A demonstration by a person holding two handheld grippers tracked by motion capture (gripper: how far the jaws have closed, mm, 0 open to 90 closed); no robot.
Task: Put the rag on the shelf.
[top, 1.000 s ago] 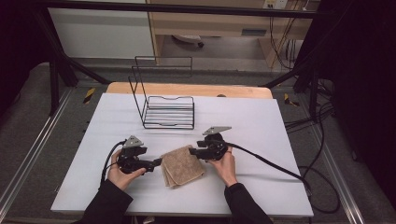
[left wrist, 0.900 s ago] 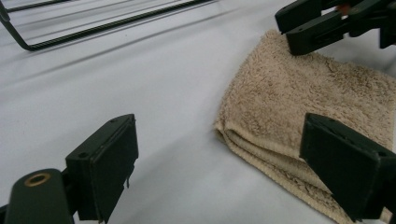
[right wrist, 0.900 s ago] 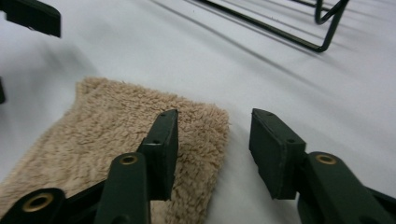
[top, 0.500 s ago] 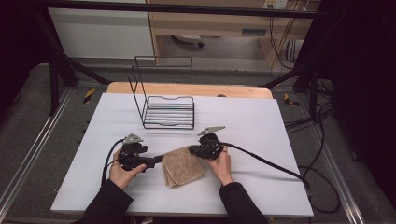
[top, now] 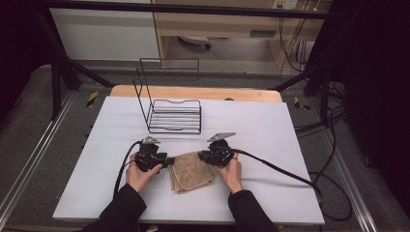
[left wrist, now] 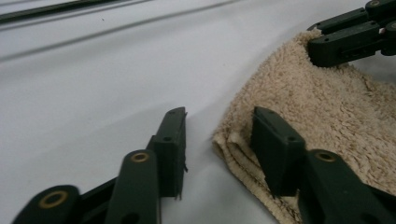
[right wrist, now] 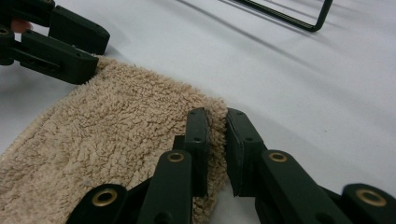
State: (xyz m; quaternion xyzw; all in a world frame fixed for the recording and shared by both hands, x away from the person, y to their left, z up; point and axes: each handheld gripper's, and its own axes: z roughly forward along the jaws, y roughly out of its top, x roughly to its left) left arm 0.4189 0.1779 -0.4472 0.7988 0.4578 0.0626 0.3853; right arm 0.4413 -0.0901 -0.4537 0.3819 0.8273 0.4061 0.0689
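Gripping the towel [top: 191,171] at one corner: right gripper [right wrist: 215,140] has its jaws pinched tight on the edge, a thin fold of terry cloth squeezed between the pads. In the high view that gripper [top: 202,155] sits at the towel's upper right corner, person's right hand [top: 231,170] behind it.

Left gripper [left wrist: 217,140]: jaws have just been closing, not clamped yet. One jaw rests on top of the towel near its folded corner, the other is off the cloth over bare table, the towel's edge in the gap between them. Nothing pinched there. In the high view it [top: 170,159] sits at the towel's upper left corner, left hand [top: 140,174] on it.

Towel is tan, folded in layers, lying flat on the white table [top: 270,130] near the front edge, between the two grippers.

Black wire rack [top: 169,108] stands farther back on the table, well apart from the towel.
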